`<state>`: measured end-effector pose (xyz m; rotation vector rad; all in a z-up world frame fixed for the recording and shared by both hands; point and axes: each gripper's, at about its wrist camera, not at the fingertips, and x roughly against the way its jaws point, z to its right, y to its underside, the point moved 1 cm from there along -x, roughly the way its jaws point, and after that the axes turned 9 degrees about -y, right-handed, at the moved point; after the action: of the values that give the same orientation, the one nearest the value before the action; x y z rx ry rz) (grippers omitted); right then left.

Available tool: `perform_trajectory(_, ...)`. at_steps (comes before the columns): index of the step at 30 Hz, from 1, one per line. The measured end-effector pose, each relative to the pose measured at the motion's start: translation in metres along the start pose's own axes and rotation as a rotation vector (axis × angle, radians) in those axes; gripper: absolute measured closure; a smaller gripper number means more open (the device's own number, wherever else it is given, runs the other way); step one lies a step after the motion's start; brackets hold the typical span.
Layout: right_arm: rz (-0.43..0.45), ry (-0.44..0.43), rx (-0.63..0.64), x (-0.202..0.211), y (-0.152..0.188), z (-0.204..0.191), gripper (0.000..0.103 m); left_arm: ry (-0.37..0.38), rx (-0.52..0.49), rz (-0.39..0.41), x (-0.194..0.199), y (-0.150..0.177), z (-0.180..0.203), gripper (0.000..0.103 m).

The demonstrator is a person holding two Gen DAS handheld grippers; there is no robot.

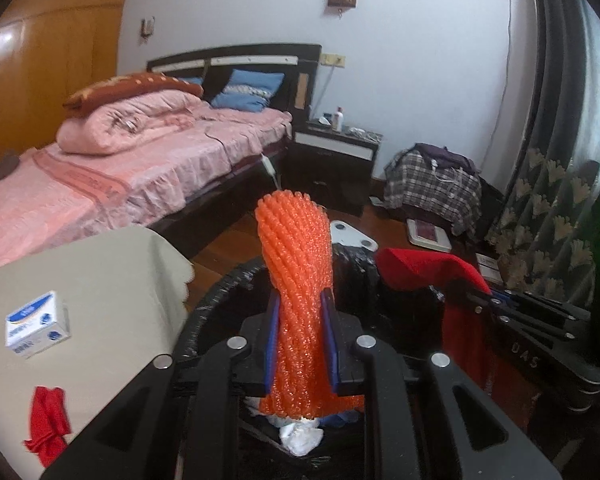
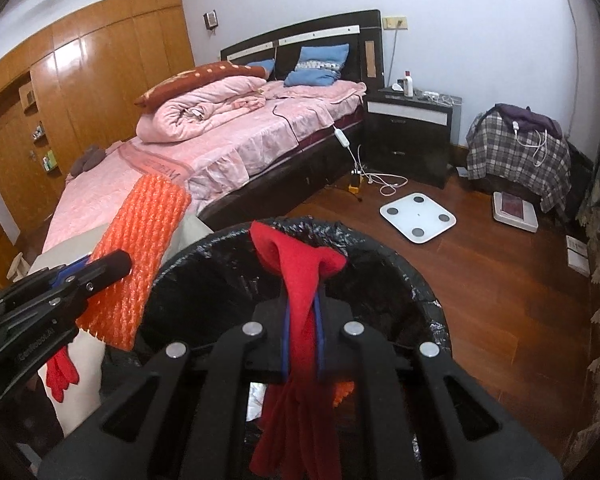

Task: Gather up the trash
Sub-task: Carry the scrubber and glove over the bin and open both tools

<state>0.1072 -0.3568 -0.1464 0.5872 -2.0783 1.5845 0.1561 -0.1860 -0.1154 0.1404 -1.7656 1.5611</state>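
My left gripper (image 1: pixel 300 320) is shut on an orange foam net sleeve (image 1: pixel 298 272) and holds it upright above the black-lined trash bin (image 1: pixel 216 300). The sleeve also shows in the right wrist view (image 2: pixel 140 248), left of the bin (image 2: pixel 380 248). My right gripper (image 2: pixel 302 320) is shut on a red cloth (image 2: pixel 296 312) that hangs over the bin's open mouth; it shows in the left wrist view too (image 1: pixel 424 268). White crumpled paper (image 1: pixel 300 436) lies inside the bin.
A table with a beige cloth (image 1: pixel 100 280) stands left of the bin, bearing a small blue-white box (image 1: pixel 36 324) and a red scrap (image 1: pixel 46 424). A pink bed (image 2: pixel 220 148), a nightstand (image 2: pixel 412 136), a white scale (image 2: pixel 418 218) on the wood floor.
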Motion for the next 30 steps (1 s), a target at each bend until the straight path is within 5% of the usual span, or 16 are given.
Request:
perform_trajectory(2,-0.01,0.005,-0.001,-0.004,0.002,0.003,0.092,0.021,0.001,-0.017,-0.007,0.0,0.001,0.079)
perform_trajectory(5,-0.024,0.017,-0.003,-0.01,0.005,0.007,0.084,0.032,0.007,-0.031,-0.012,0.001,-0.001,0.059)
perform_trajectory(11,-0.033,0.036,-0.01,-0.015,0.012,0.012,0.051,-0.003,0.037,-0.031,-0.013,0.005,-0.017,0.046)
perform_trajectory(16,0.004,0.052,-0.016,-0.007,0.015,0.008,0.009,-0.071,0.056,0.006,0.0,0.005,-0.039,0.026)
perform_trajectory(22,0.007,0.024,-0.003,-0.001,0.014,-0.009,0.008,-0.148,0.07,0.043,0.027,0.01,-0.07,0.013)
perform_trajectory(30,0.029,-0.046,0.01,0.003,0.011,-0.059,0.007,-0.275,0.108,0.073,0.073,0.03,-0.121,0.009)
